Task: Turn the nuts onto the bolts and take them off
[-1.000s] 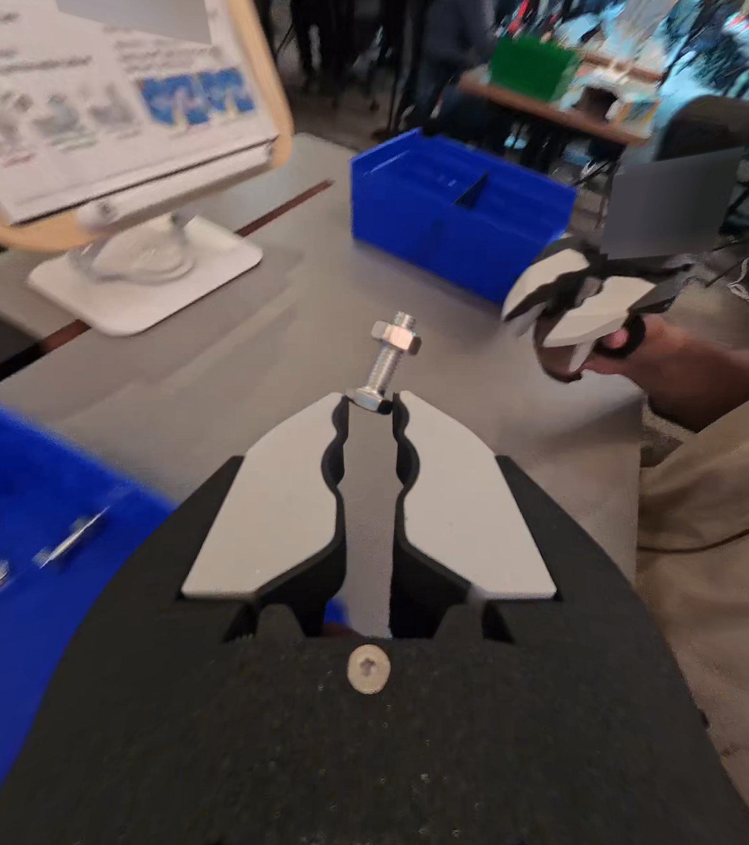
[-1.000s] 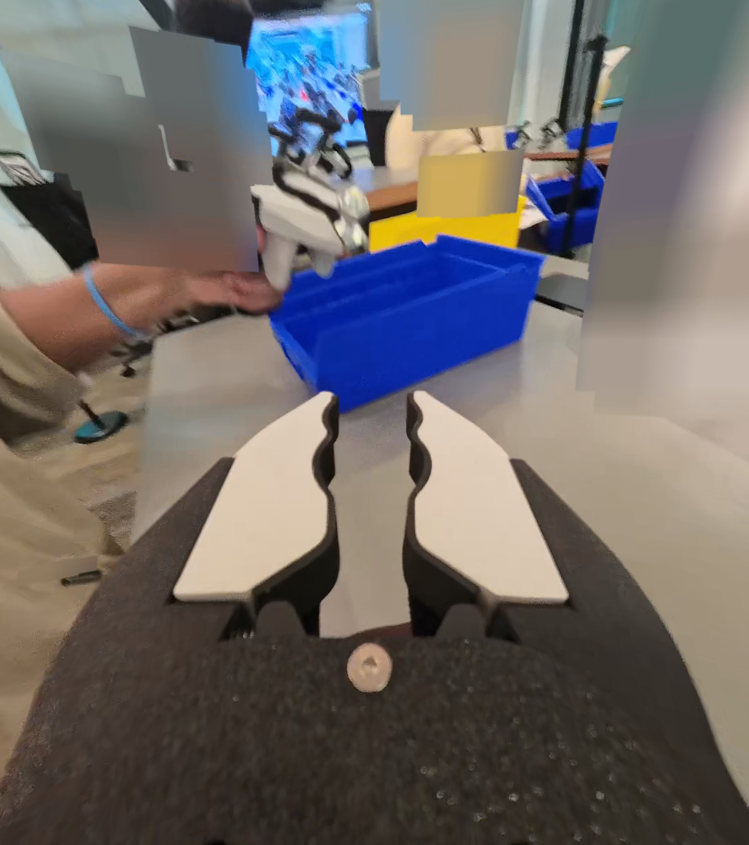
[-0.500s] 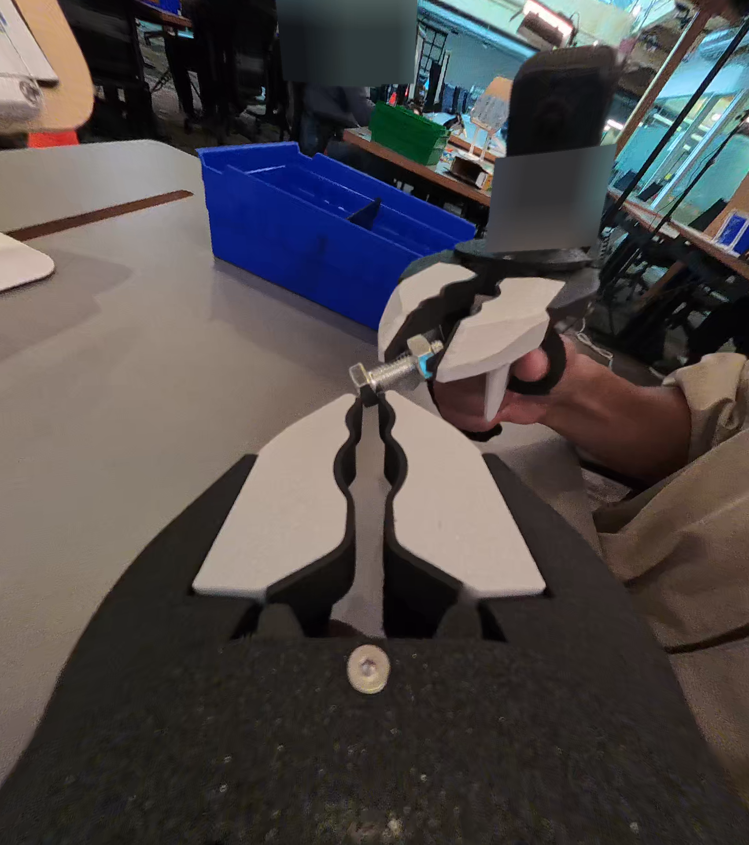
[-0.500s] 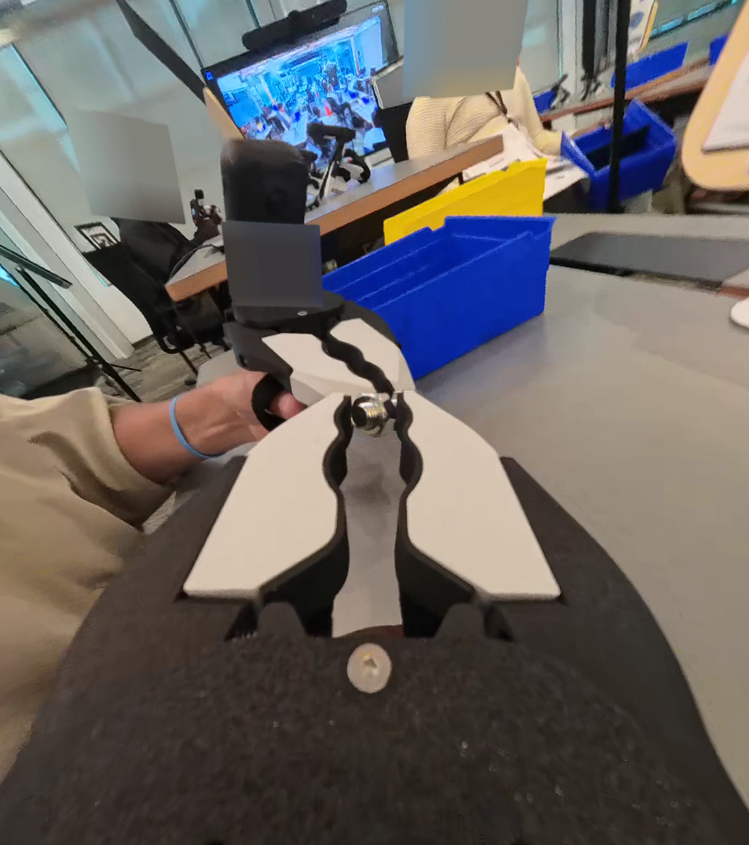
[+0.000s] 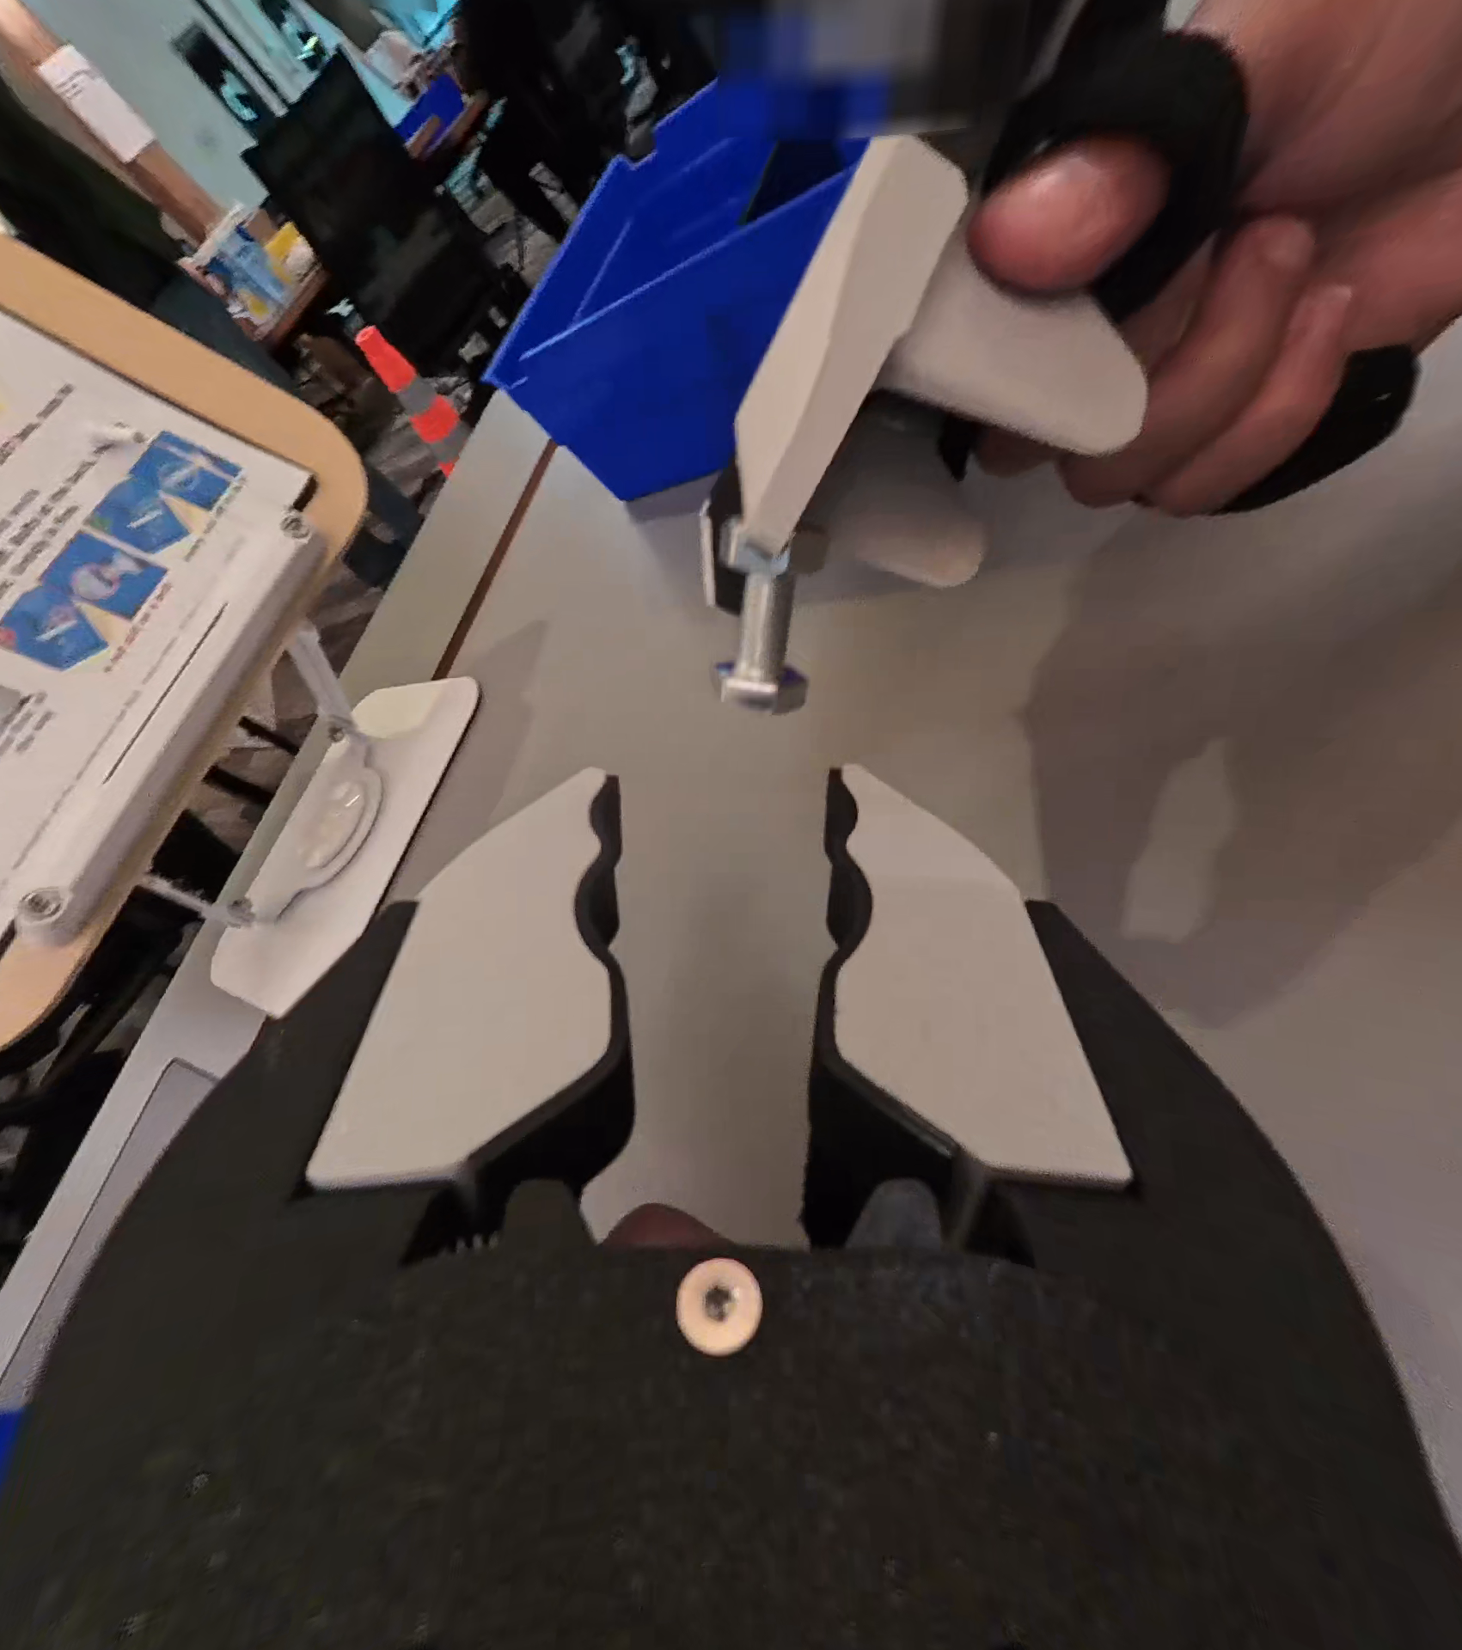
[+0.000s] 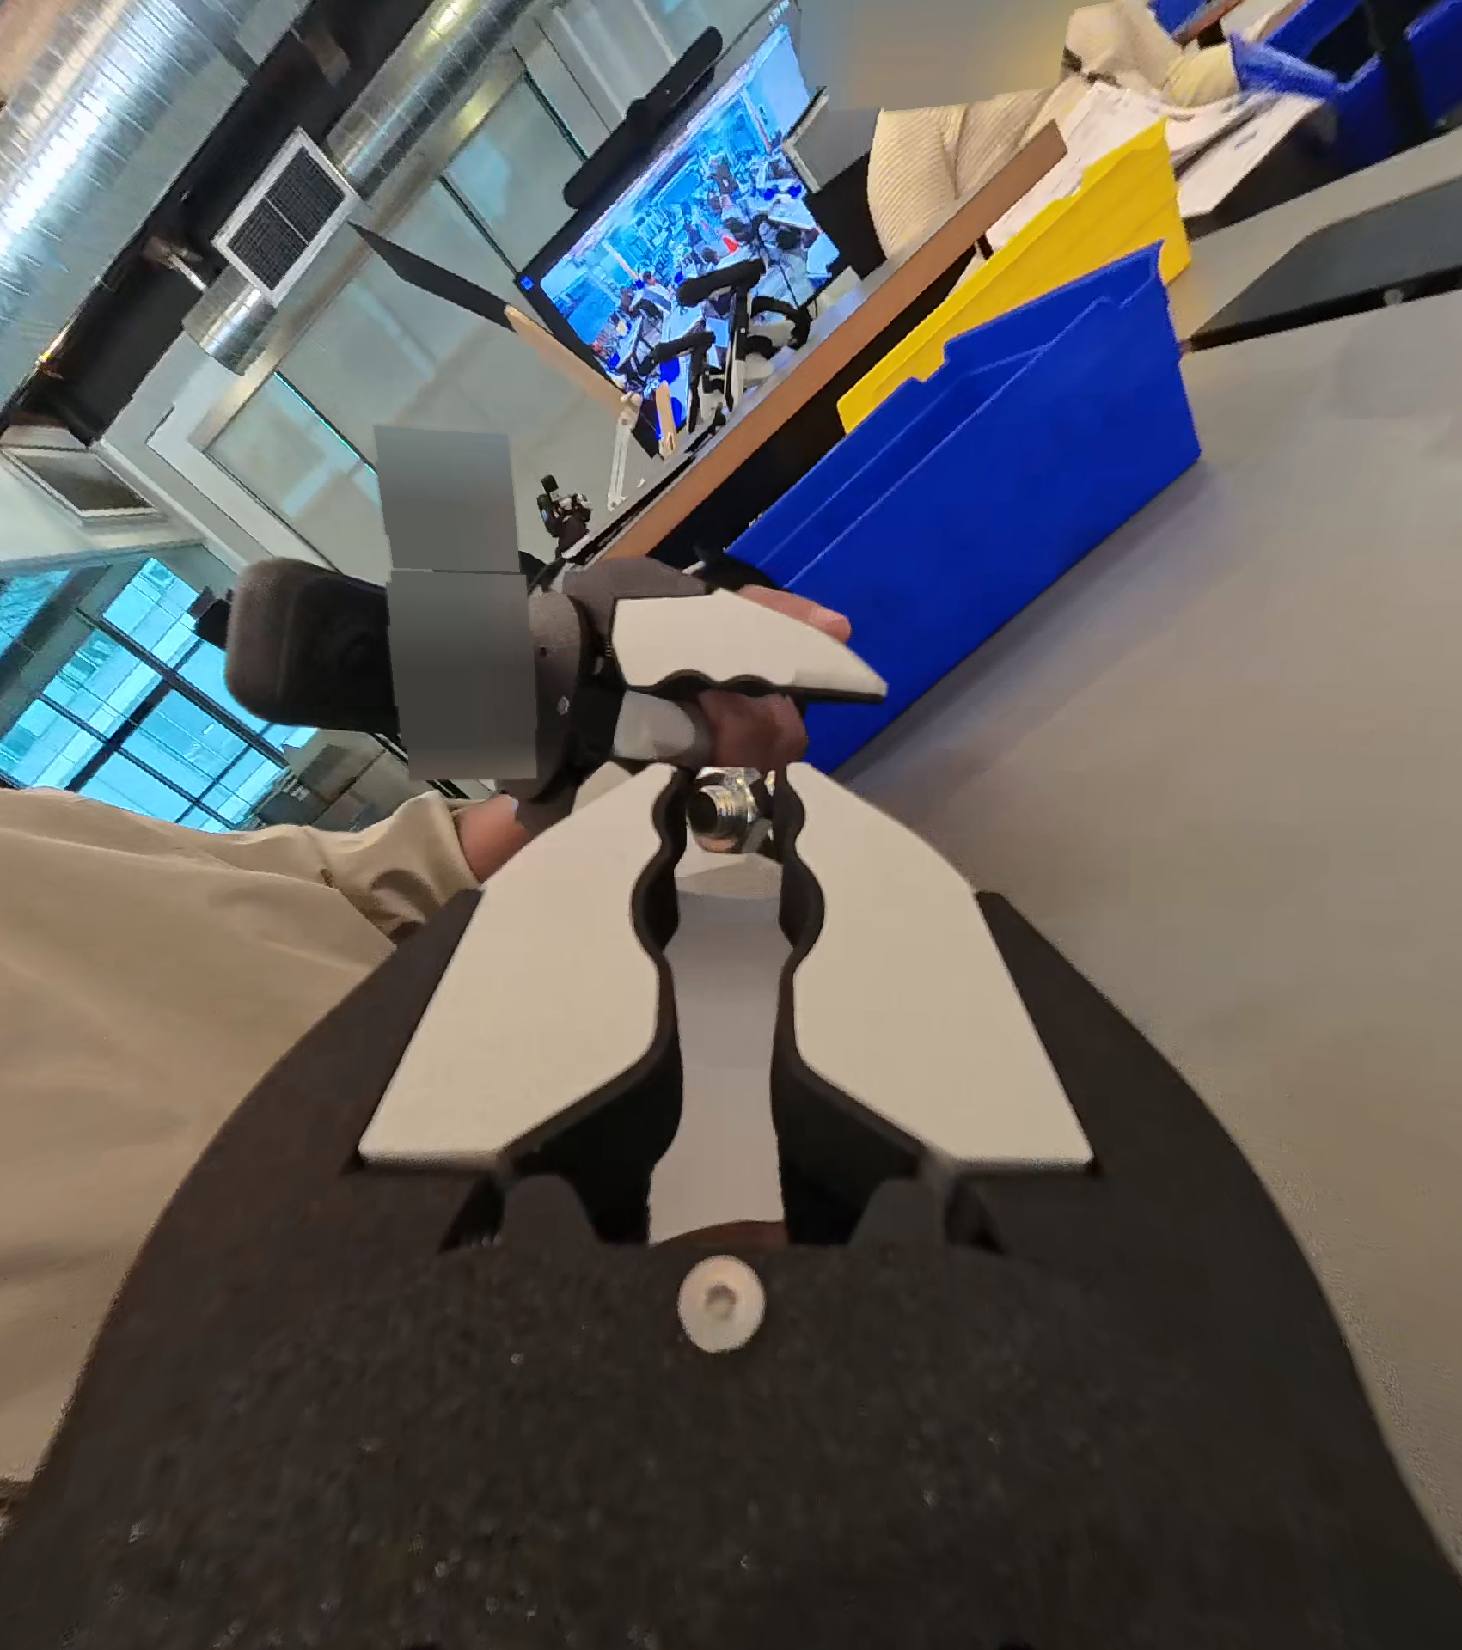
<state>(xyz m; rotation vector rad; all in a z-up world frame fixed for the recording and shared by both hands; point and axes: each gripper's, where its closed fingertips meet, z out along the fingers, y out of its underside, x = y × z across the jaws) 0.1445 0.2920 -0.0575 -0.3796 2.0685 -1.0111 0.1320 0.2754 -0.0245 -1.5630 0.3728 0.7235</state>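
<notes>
The left gripper stands apart and empty, just short of the silver steel bolt. The right gripper clamps the silver hexagonal nut, from which that bolt hangs. Unscrewing seems underway; next, re-grip the bolt head.

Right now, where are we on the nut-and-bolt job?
Done: a nut sits threaded on the bolt. In hand: the right gripper clamps the nut end, bolt head hanging free above the table; the left gripper is open and empty just below it. Left: grip the head again and spin the nut off.
</notes>
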